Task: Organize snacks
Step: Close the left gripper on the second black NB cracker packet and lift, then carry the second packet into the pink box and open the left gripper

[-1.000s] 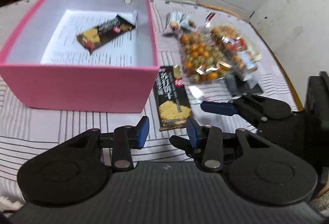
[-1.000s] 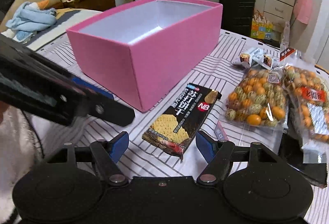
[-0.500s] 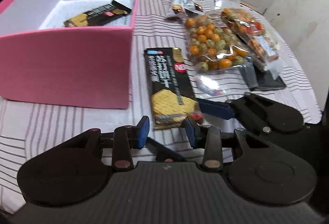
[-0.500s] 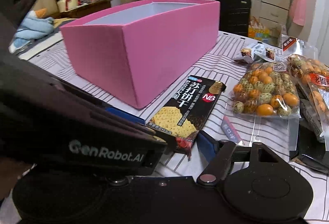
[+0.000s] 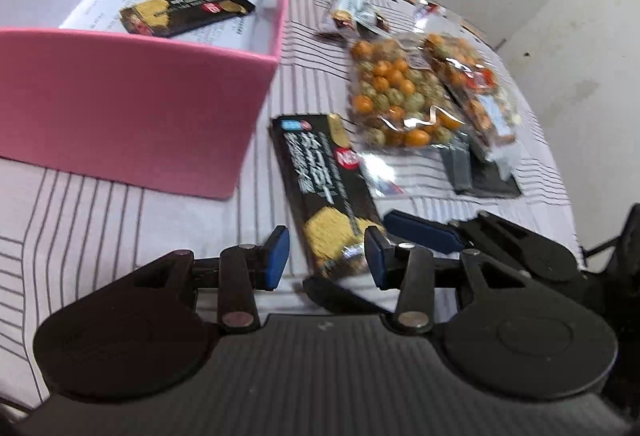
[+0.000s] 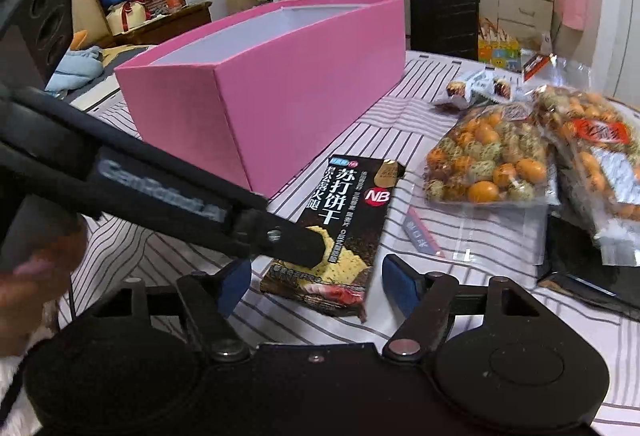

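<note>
The left gripper (image 5: 326, 254) is down over the near end of a black soda-cracker packet (image 5: 326, 188) that lies flat on the striped tablecloth (image 5: 100, 204). Its blue pads (image 5: 278, 256) stand on either side of the packet's end with small gaps showing, so they are spread and not pinching; the jaws have just been opening a little with the packet's end between them. In the right wrist view one black finger of that gripper lies across the packet's cracker picture; whether it touches is unclear.

The right gripper (image 6: 316, 282) is spread wider, its pads flanking the same packet's near end from the opposite side without touching it.

Just beside the packet stands an open pink box (image 5: 132, 104) with a white interior; a second black cracker packet (image 5: 186, 14) lies flat on its floor. On the other side lie two clear bags of orange and green coated nuts (image 5: 394, 92), and farther off some small wrapped snacks (image 5: 354, 18).
</note>
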Available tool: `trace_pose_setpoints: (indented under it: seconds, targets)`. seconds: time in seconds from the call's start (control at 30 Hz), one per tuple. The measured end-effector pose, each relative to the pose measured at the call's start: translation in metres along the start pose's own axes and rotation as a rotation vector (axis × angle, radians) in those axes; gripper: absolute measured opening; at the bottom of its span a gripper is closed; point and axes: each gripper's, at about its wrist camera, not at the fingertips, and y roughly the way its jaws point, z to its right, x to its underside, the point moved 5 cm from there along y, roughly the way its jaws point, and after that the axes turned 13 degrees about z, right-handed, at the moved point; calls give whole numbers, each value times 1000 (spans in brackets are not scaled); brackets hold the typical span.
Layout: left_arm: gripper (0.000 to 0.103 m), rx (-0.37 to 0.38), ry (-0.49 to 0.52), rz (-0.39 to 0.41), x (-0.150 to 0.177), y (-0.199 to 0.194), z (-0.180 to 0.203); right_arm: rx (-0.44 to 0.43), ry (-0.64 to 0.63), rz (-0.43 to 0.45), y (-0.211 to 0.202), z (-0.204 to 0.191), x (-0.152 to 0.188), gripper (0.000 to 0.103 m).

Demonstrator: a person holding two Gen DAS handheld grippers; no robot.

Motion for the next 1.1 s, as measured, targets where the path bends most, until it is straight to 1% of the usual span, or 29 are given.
trace_pose_setpoints:
  seconds: [0.03, 0.1, 0.13, 0.17, 0.2, 0.23, 0.27, 0.33, 0.47, 0.6, 0.67, 0.83, 1.0, 1.1]
  targets:
    - [40, -16, 11, 2, 0, 4, 0, 11, -3, 6, 4, -1, 1, 77]
    - [37, -24, 12, 2, 0, 10, -2, 39, -25, 24, 10, -5, 1, 79]
    - [37, -21, 10, 2, 0, 11, -2, 56, -36, 25, 12, -6, 1, 77]
    - [33, -11, 13, -1, -1, 12, 0, 76, -44, 26, 12, -8, 1, 73]
    - [27, 1, 14, -10, -1, 13, 1, 87, -48, 20, 12, -9, 0, 71]
    - [28, 3, 7, -17, 0, 14, 2, 93, -49, 13, 11, -10, 0, 68]
    - [27, -1, 11, -15, 0, 13, 3, 96, -43, 5, 9, -9, -2, 67]
    - [28, 2, 25, -22, 0, 10, 6, 98, -21, -27, 7, -8, -4, 67]
    - [28, 13, 5, -69, 1, 6, 11, 101, 4, -84, -1, -8, -6, 67]
    - [30, 30, -11, -112, 3, 0, 17, 91, 34, -137, -12, -9, -10, 67]
    - [30, 42, -21, -129, 3, -4, 19, 85, 33, -150, -17, -10, -14, 67]
    - [30, 69, -40, -130, -1, -21, 25, 69, 23, -160, -36, -15, -27, 66]
    - [30, 81, -22, -125, -6, -45, 37, 62, -9, -172, -57, -24, -42, 66]
    - [30, 97, -15, -121, -9, -59, 44, 68, 7, -186, -69, -27, -50, 66]
